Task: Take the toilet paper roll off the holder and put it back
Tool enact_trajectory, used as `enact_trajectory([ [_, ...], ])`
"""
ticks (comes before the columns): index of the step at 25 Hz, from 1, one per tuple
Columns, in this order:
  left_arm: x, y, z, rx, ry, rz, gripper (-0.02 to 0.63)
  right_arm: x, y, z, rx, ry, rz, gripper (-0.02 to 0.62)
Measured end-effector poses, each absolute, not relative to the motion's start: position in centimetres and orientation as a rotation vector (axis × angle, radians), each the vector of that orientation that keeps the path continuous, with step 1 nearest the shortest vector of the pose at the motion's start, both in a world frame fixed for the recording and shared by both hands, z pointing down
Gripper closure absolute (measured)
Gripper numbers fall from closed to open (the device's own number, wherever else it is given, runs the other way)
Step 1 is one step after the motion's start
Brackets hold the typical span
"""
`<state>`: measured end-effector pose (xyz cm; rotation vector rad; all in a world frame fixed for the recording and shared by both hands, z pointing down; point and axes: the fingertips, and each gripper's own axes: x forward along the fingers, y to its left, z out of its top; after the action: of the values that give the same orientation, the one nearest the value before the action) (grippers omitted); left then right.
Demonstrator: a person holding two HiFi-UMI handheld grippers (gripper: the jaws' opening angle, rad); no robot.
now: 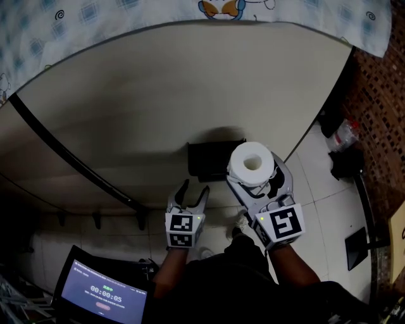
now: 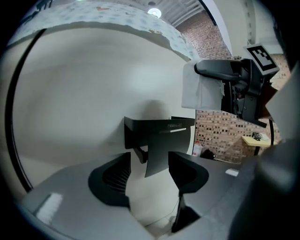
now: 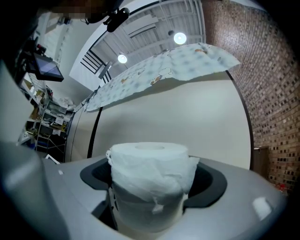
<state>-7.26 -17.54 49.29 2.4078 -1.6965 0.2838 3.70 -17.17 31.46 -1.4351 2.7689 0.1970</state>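
A white toilet paper roll (image 1: 252, 163) stands upright between the jaws of my right gripper (image 1: 256, 181), which is shut on it, just right of the black wall holder (image 1: 205, 158). In the right gripper view the roll (image 3: 150, 183) fills the gap of that gripper (image 3: 152, 187), with loose wrinkled paper on its front. My left gripper (image 1: 193, 191) is open below the holder. In the left gripper view the holder (image 2: 157, 129) hangs on the cream wall just beyond my left gripper (image 2: 149, 176), its flap showing between the jaws, untouched. The roll (image 2: 199, 89) shows at upper right.
The cream wall panel (image 1: 158, 95) carries a slanting black strip (image 1: 69, 158). A patterned cloth (image 1: 126, 19) hangs over its top. A screen showing a timer (image 1: 104, 294) sits at lower left. Brick wall (image 1: 380, 82) and dark items on the tiled floor (image 1: 345, 161) lie to the right.
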Motion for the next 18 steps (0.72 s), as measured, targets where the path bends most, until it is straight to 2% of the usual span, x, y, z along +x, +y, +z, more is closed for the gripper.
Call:
enact_trajectory([
  [3,-7.2,-17.6,49.9,2.435,-1.642,0.253,0.37,3.7,-16.9,31.3,-1.446,2.763,0.209,0.152],
  [8,-5.8,-18.6,50.3,2.446,-1.634,0.256,0.408,5.6,-17.4,31.5,-1.46,2.755,0.207,0.152],
  [10,-6.2,-18.4,50.0,2.455,-1.635,0.26,0.416,5.0,-17.3,31.4,-1.458,2.755,0.208,0.152],
  [18,-7.5,-17.3,49.5,2.466,-1.63,0.265,0.516,3.6,-17.2,31.7,-1.463,2.753,0.179,0.152],
])
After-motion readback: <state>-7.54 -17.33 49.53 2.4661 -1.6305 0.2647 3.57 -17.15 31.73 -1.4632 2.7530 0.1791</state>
